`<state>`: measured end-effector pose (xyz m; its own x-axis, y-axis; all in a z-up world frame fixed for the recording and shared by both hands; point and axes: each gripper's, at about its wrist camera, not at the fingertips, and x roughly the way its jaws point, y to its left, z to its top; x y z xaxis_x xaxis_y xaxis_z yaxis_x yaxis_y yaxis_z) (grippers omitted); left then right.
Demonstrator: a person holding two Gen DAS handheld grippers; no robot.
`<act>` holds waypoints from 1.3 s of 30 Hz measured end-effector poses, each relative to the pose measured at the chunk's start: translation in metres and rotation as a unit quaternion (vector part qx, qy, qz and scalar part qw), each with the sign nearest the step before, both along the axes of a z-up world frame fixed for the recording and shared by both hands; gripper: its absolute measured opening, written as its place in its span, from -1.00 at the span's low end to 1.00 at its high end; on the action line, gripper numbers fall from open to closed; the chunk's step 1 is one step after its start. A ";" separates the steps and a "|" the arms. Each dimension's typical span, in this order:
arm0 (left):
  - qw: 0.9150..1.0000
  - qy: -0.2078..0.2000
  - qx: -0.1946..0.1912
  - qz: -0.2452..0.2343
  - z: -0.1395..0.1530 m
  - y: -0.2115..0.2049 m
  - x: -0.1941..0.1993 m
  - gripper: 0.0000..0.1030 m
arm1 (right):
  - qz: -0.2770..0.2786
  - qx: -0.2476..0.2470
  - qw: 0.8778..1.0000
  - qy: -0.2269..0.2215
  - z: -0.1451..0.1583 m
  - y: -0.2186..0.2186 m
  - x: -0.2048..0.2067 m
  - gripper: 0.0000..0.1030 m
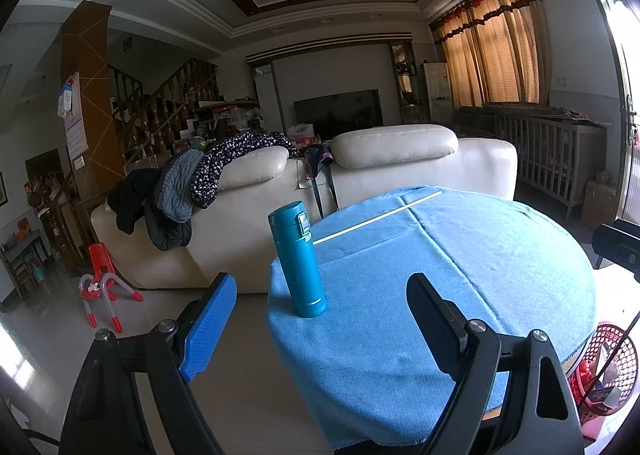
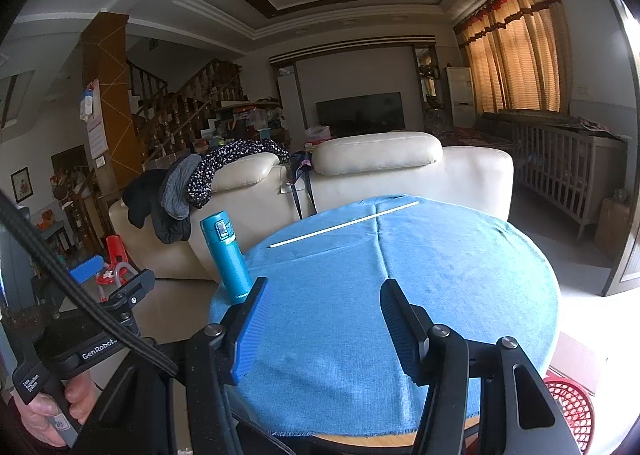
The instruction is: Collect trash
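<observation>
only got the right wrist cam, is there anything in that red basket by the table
observer: yes, the left wrist view shows into the basket: a small box and something red lie in it.
operator: left gripper holding anything
observer: no, the left gripper is open and empty.
operator: where's it pointing
observer: at the bottle, which stands upright ahead of it, untouched.

Your way across the blue cloth is open from 6 to 12 o'clock. At 10 o'clock a teal bottle stands upright at the edge; at 12 a thin white stick lies flat. The sofa blocks beyond.
</observation>
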<state>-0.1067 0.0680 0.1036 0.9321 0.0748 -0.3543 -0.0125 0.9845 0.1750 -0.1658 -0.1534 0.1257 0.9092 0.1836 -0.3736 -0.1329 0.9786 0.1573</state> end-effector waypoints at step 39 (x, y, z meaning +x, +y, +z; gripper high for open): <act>1.000 -0.003 0.001 -0.002 0.000 -0.005 -0.002 0.70 | -0.001 0.003 1.000 0.000 0.000 -0.003 -0.001 0.16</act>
<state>-0.1086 0.0630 0.1041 0.9343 0.0716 -0.3493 -0.0093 0.9842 0.1768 -0.1669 -0.1565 0.1256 0.9094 0.1842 -0.3729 -0.1309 0.9778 0.1636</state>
